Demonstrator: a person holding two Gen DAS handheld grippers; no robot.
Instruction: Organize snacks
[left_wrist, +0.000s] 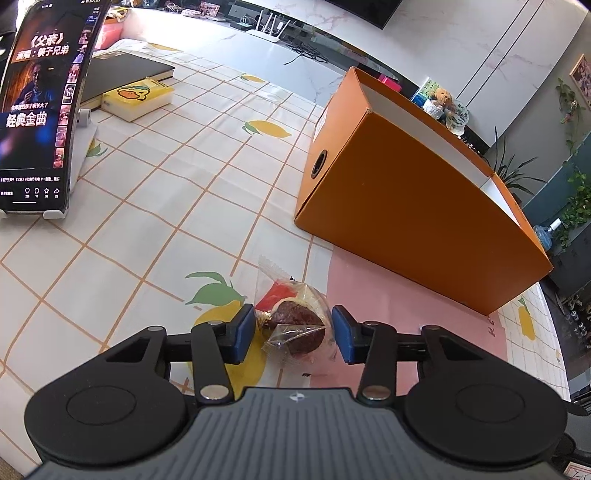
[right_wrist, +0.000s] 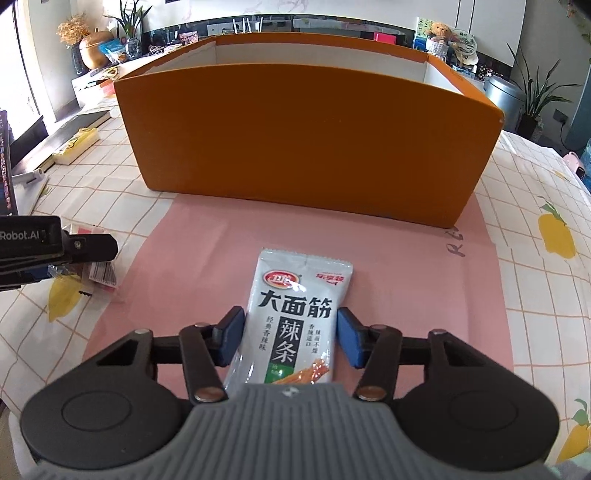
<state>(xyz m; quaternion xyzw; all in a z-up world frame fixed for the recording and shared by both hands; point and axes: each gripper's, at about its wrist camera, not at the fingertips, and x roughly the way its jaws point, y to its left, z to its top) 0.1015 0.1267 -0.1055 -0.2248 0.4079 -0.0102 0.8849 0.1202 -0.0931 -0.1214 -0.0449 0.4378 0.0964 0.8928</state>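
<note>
My left hand-held gripper (left_wrist: 293, 334) was spread around a clear-wrapped chocolate cake (left_wrist: 299, 325) on the desk (left_wrist: 155, 206), its blue pads beside the wrapper without pressing it. My right hand-held gripper (right_wrist: 290, 338) stood spread astride a grey spicy-strip packet (right_wrist: 291, 321) lying on the pink mat (right_wrist: 406, 266); the packet's lower end was hidden under the gripper body. The orange box (right_wrist: 306, 144) stood beyond, its floor out of sight.

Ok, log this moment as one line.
left claw open around wrapped cake | right claw open around spicy strip packet | orange box ahead
</note>
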